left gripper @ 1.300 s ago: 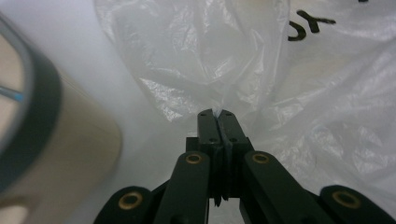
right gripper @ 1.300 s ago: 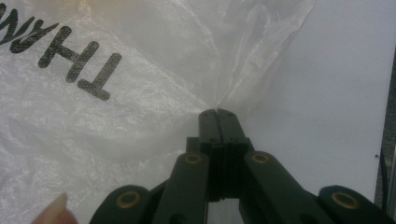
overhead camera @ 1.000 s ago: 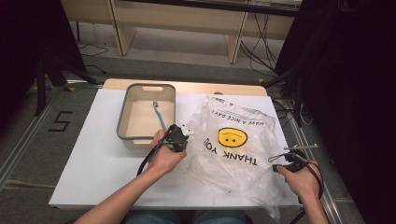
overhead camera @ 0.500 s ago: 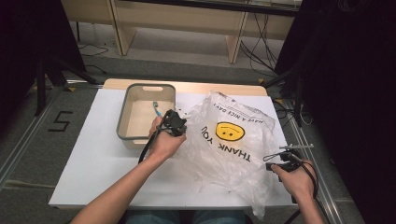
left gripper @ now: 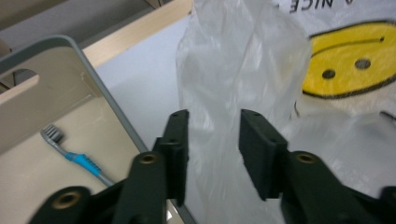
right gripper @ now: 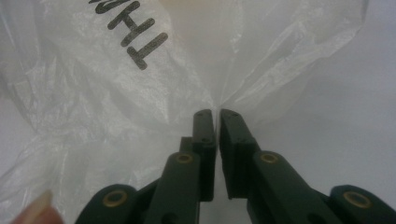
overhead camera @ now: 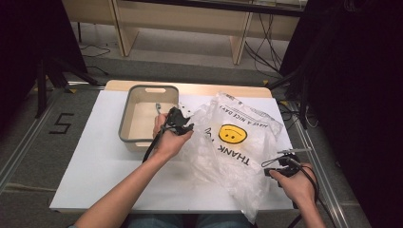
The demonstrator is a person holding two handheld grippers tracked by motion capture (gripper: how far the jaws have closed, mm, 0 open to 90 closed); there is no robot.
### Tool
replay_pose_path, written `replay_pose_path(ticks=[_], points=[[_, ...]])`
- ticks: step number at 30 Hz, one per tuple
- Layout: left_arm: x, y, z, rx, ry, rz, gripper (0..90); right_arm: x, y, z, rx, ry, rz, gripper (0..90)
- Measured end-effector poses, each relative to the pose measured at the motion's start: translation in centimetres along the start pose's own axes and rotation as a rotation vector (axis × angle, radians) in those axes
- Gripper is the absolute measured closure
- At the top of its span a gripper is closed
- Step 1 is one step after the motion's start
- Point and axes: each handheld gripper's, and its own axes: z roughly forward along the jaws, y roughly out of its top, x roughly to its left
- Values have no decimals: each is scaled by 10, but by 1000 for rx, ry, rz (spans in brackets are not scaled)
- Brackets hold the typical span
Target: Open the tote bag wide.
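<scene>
Plastic bag [overhead camera: 233, 147]: spread on worktop [overhead camera: 95, 161] beside bin [overhead camera: 124, 128]. Right hand-held gripper [right gripper: 217, 114] pinches its edge, anchoring it; left hand-held gripper [left gripper: 212, 135], just opening, straddles a raised fold, unclamped.

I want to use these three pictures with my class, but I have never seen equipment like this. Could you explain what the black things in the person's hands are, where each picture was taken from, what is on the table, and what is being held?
A person sits at a white table with a hand-held black two-jaw tool in each hand. The high view looks down from above the person. The other two pictures come from small cameras riding on each tool, looking along its jaws.

On the table lie a grey tub, with a toothbrush inside, and a crumpled clear plastic bag printed with a yellow smiley and THANK YOU.

The left tool has just been opening: its jaws stand apart with a fold of the bag between them, not pinched. The right tool is nearly shut, its tips pinching the bag's edge, though its jaws have just been easing open.
</scene>
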Motion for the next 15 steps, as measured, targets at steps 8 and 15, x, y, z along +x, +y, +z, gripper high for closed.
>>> replay_pose_path(ticks=[8,15], points=[[-3,1,-35,-85,-1,23,382,9,9,-16,-112,-133,-163,499],[-22,-25,-59,-45,-123,56,382,30,21,-14,-238,-63,-293,413]])
